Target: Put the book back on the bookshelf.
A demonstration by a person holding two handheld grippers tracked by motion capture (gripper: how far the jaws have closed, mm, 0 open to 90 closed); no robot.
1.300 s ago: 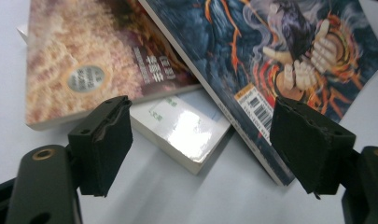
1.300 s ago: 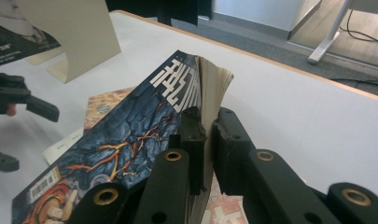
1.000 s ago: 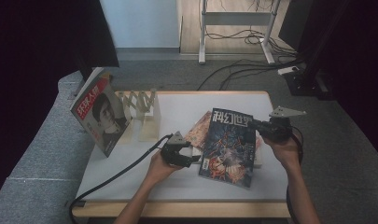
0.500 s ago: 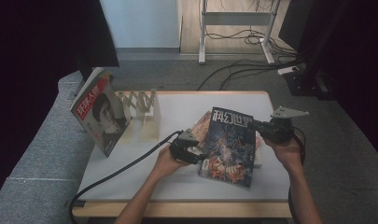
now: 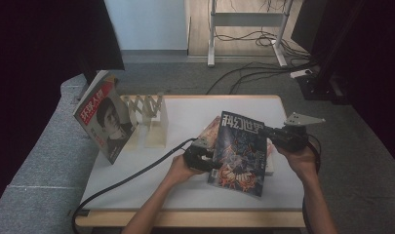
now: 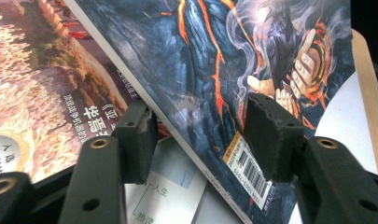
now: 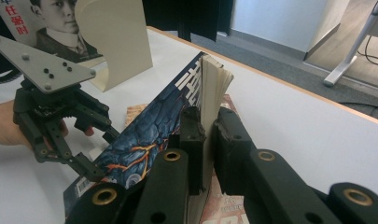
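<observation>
Dark sci-fi magazine (image 5: 241, 148) sits centre-right on the counter (image 5: 185, 117), tilted up off a second magazine (image 5: 212, 130) lying flat under it. Right tongs (image 5: 268, 131) at 3 o'clock of the cover are clamped on its page edge, holding it raised; in the right gripper view (image 7: 206, 128) the pads pinch the paper block. Left tongs (image 5: 212, 158) at 8 o'clock straddle the lower spine corner near the barcode (image 6: 249, 170); the jaws have just been closing, cover edge between them, pads not yet pressing. Judgement: finish closing squarely on the spine, not just the cover sheet, so it won't tear or flop. Keep the right grip steady until the left bites, then lift both together toward the rack (image 5: 148, 114) at 10 o'clock, where a portrait magazine (image 5: 105, 119) leans.
</observation>
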